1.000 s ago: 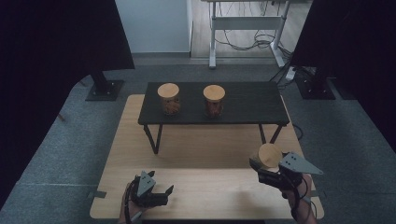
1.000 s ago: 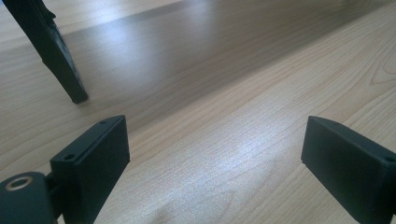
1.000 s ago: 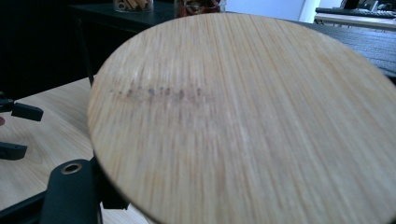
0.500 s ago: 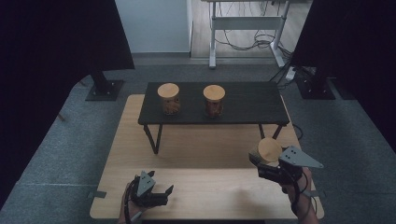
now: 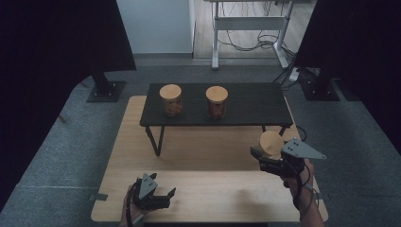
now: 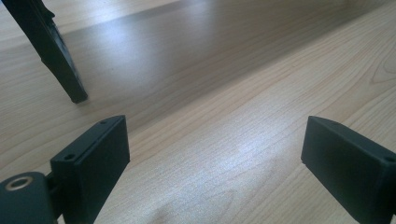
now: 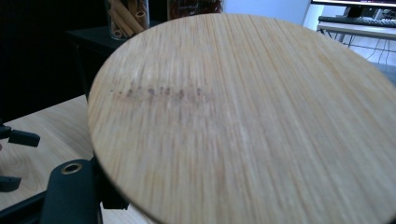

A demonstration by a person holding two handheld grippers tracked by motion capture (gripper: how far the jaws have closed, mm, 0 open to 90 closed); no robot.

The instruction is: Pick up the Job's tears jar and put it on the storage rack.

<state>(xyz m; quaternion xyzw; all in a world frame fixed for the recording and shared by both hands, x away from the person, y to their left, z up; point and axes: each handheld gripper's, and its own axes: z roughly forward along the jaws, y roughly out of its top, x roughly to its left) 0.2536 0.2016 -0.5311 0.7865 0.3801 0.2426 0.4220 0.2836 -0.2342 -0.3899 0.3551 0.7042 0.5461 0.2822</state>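
A round bamboo lid (image 7: 243,116) occupies most of the right gripper view, its grain running near to far, with a faint dark smudge left of centre. Part of the right gripper (image 7: 70,191) shows beneath its near left edge. Far left, a jar of sticks (image 7: 127,17) stands on a black shelf (image 7: 86,39). A light wooden table (image 7: 46,126) lies below.
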